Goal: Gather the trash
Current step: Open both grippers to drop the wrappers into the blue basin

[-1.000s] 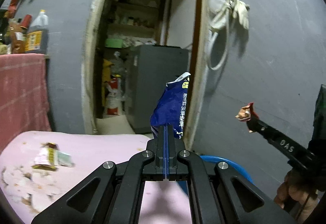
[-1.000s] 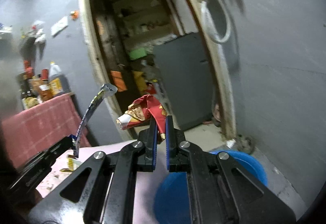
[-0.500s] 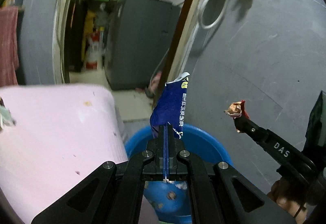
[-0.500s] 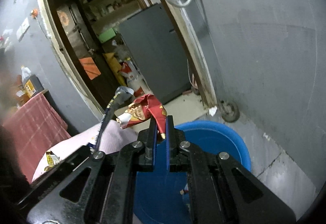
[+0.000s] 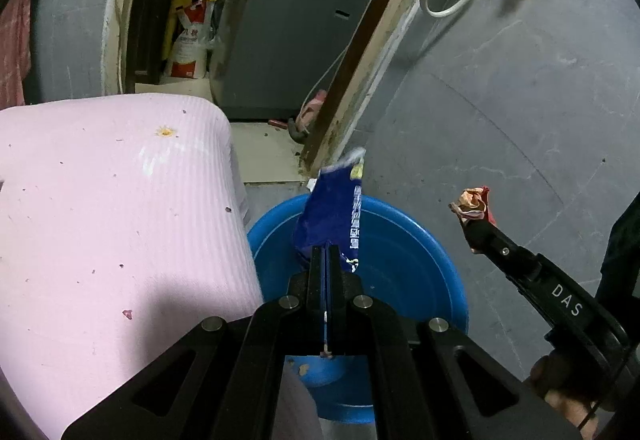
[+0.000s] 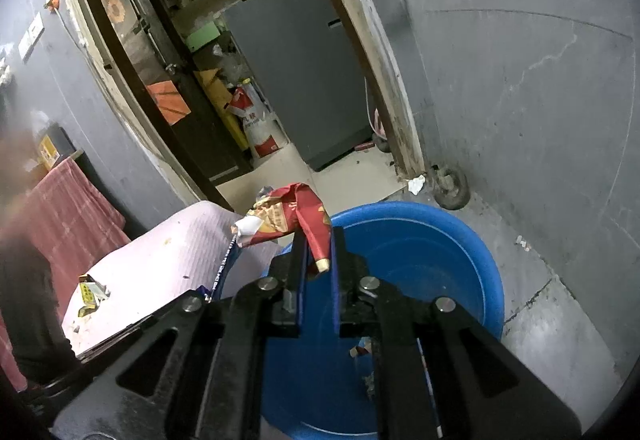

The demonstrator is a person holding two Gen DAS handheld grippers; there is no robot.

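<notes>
My left gripper (image 5: pixel 325 252) is shut on a blue snack wrapper (image 5: pixel 332 216) and holds it above the blue basin (image 5: pixel 420 264) on the floor. My right gripper (image 6: pixel 318 236) is shut on a red snack wrapper (image 6: pixel 288 218), held over the near rim of the same basin (image 6: pixel 460 252). In the left wrist view the right gripper (image 5: pixel 474 226) shows at the right with the red wrapper (image 5: pixel 472 202) at its tip. A few scraps lie at the basin's bottom.
The table with the pink cloth (image 5: pixel 100 208) stands left of the basin, with a yellow wrapper (image 6: pixel 90 294) on it. A grey wall (image 5: pixel 520 100) is to the right. An open doorway with a grey cabinet (image 6: pixel 296 80) lies ahead.
Both grippers have tipped down and moved from over the pink table toward the blue basin, each still holding its wrapper. The basin now fills the lower middle of both views.
</notes>
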